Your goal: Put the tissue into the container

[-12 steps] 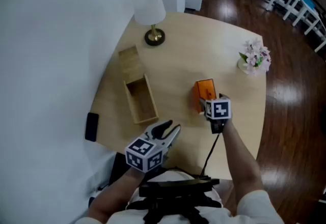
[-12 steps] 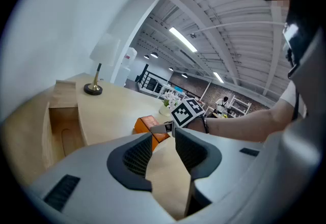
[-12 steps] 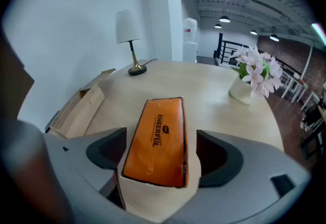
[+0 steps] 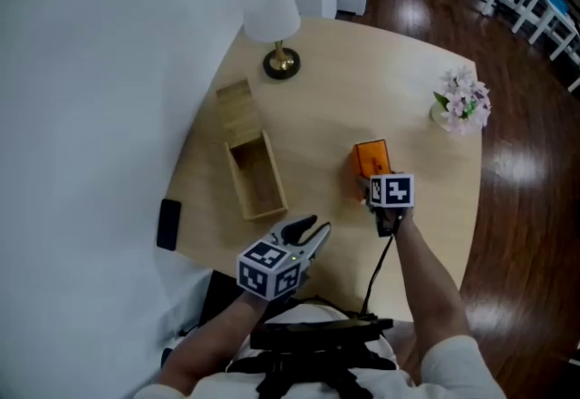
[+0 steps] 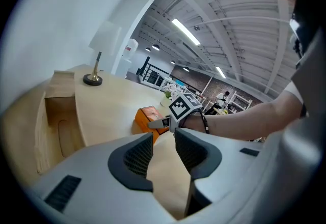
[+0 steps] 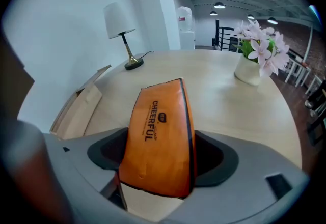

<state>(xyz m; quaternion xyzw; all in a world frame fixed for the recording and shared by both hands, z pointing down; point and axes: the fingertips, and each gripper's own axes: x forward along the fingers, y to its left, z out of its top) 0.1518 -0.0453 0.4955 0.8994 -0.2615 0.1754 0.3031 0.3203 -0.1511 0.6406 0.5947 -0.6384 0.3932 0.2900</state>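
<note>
An orange tissue pack (image 4: 370, 160) stands on edge on the round wooden table (image 4: 399, 80). My right gripper (image 4: 375, 190) is shut on its near end. In the right gripper view the tissue pack (image 6: 160, 136) fills the gap between the jaws of my right gripper (image 6: 162, 159) and leans slightly left. The open wooden container (image 4: 256, 175) lies to the pack's left, empty, and shows as the container (image 6: 76, 111) at the left of that view. My left gripper (image 4: 308, 230) hovers over the table's near edge; in its own view my left gripper (image 5: 163, 154) is open and holds nothing.
The container's lid (image 4: 237, 107) lies just beyond it. A white lamp (image 4: 272, 16) stands at the table's far side and a flower vase (image 4: 462, 102) at its right edge. A black phone (image 4: 168, 223) lies at the left rim. The wall runs along the left.
</note>
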